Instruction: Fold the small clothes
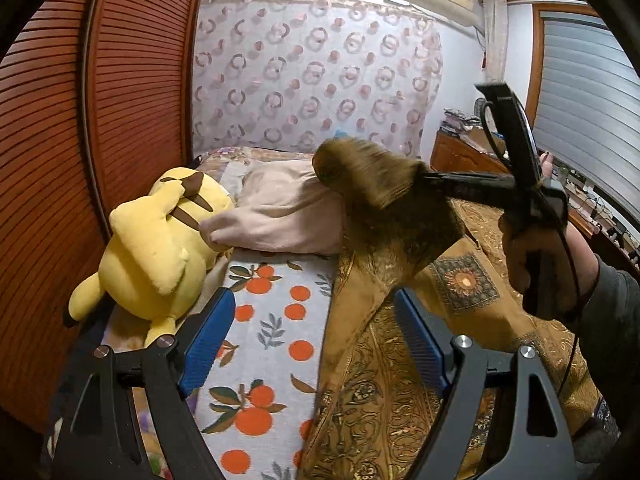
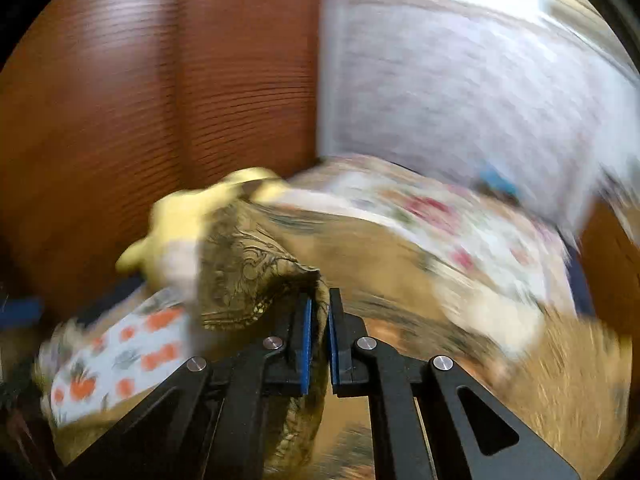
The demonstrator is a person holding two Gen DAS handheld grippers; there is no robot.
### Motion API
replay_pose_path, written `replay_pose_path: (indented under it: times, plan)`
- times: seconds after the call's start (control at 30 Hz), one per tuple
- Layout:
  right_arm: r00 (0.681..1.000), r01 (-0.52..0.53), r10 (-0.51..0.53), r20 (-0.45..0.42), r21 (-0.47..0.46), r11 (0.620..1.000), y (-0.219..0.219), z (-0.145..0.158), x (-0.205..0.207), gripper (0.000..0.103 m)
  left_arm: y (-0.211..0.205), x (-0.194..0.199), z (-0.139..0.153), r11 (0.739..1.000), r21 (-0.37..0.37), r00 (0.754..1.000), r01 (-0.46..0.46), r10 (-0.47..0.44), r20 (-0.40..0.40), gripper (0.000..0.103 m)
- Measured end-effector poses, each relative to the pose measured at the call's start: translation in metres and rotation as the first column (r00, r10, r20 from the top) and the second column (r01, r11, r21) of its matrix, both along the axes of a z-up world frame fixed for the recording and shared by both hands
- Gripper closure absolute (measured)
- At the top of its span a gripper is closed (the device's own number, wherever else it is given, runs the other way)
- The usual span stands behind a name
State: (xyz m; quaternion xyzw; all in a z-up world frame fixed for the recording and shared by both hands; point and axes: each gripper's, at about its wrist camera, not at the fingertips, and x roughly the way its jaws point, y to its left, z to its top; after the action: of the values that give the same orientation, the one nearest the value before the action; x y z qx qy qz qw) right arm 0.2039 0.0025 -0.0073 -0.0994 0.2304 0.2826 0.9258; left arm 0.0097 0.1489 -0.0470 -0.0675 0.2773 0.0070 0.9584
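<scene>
My right gripper (image 2: pixel 319 316) is clamped nearly flat on a fold of the gold patterned garment (image 1: pixel 384 364), pinching the cloth between its blue pads (image 2: pixel 306 344) and lifting that edge off the bed (image 1: pixel 272 304). The rest of the garment lies spread across the bed beside the orange-print sheet. My left gripper (image 1: pixel 316 340) hangs wide apart above the garment's edge, gripping nothing.
</scene>
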Motion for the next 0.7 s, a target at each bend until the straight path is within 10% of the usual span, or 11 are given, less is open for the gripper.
replay_pose_path:
  times: [0.13,0.7]
  plan:
    - [0.994,0.092,-0.093,-0.053,-0.031,0.995,-0.041,-0.019,0.026,0.056,-0.003,0.007,-0.005,1.0,-0.003,1.0,0.0,0.0,-0.022,0.021]
    - [0.998,-0.024,0.022,-0.06,-0.036,0.999,-0.08,-0.008,0.012,0.031,-0.04,0.048,-0.002,0.997,0.033,0.996,0.076,-0.075,-0.039,0.021]
